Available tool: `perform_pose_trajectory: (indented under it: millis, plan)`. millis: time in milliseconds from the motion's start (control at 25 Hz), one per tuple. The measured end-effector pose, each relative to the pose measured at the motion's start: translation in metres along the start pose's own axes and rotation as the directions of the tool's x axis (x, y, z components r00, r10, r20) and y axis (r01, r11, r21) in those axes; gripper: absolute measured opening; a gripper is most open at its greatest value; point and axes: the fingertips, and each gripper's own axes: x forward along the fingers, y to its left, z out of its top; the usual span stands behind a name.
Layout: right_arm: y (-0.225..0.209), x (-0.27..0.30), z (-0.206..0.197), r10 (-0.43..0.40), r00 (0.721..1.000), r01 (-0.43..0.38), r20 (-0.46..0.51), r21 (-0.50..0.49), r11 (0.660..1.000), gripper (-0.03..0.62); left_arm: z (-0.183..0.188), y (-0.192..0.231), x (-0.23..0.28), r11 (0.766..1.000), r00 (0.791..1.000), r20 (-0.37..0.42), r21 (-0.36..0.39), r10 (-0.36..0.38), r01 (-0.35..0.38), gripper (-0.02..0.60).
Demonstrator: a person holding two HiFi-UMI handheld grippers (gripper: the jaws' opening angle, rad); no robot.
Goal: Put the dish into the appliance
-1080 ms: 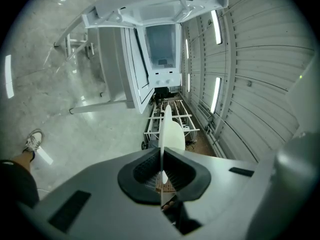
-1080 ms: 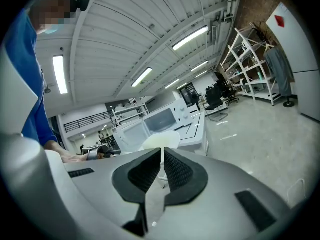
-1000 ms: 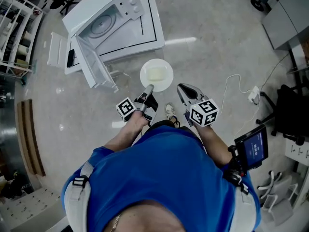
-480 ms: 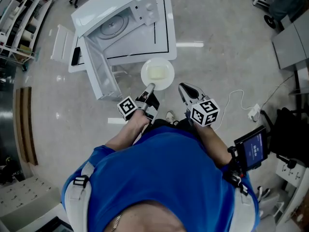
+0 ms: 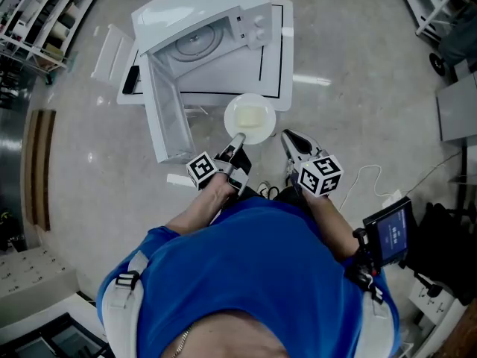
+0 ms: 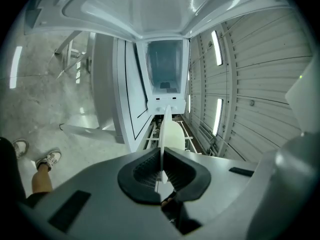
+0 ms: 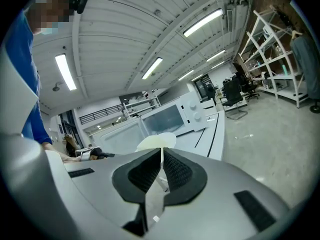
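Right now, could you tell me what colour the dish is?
The dish is white with a pale yellowish centre, clearest in the head view.

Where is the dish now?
Head view, centre: the dish, held by the left gripper, is in front of the open microwave, right of its door.

White dish [image 5: 250, 118], white microwave [image 5: 186, 6], blue shirt [image 5: 253, 274]; white table [image 5: 272, 66] with black outline, grey floor [image 5: 358, 80]

**Blue shirt, pale straps, grey tongs**

The person wears a blue short-sleeved shirt [image 5: 253, 267] under pale grey shoulder straps [image 5: 119, 304] with black buckles [image 5: 125, 280], and white sneakers [image 6: 49, 158]. The left tongs [image 5: 238, 137] and right tongs [image 5: 288, 135] are grey-bodied with black ribbed pads [image 6: 145, 171]. Each carries a white cube [image 5: 201, 168] printed with black square markers.
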Motion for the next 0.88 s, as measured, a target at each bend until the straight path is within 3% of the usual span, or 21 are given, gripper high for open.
perform_pose_trajectory:
  millis: [400, 880]
  plan:
    - [-0.028, 0.071, 0.043, 0.171, 0.982, -0.176, -0.078, -0.056, 0.983, 0.002, 0.047, -0.007, 0.043, 1.000, 0.984, 0.178, -0.008, 0.004, -0.002, 0.014]
    - [-0.069, 0.116, 0.076, 0.346, 0.924, -0.361, -0.165, -0.071, 0.930, 0.002, 0.082, -0.009, 0.076, 0.999, 0.911, 0.409, -0.020, 0.050, -0.046, 0.014]
